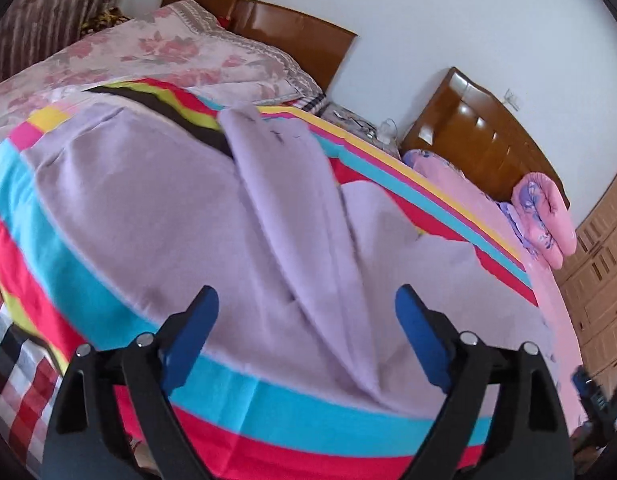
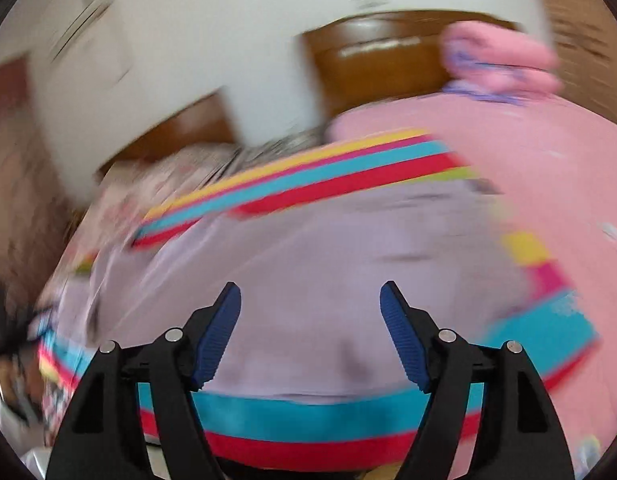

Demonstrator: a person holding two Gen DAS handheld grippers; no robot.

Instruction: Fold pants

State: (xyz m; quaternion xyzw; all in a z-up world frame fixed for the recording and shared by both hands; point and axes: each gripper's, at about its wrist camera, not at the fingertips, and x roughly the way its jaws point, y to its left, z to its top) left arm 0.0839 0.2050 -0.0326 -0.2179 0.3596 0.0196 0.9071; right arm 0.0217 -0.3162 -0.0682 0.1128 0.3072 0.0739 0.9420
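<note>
Two pairs of black tongs with blue ribbed pads hang spread wide and empty over a bed: the left gripper above the near part of the soft lilac fleece pants, the right gripper above the same garment, neither pad touching cloth. The pants lie spread on a bright striped blanket of turquoise, red, yellow and pink. In the left view a long lilac fold, probably one leg laid over, runs from near right toward the far middle, ending short of the floral pink quilt. Beyond stand two brown wooden headboards against a white wall, with a rolled pink bedding bundle on the far right.

By the look of it, a first lengthwise fold is partly made and both tongs are between grips; the next move would call for pinching an edge at each end and carrying it across evenly. Motion blur smears the right view, so seams, waistband and hems cannot be told apart, and the near blanket edge is cut off by the tongs' arms.
</note>
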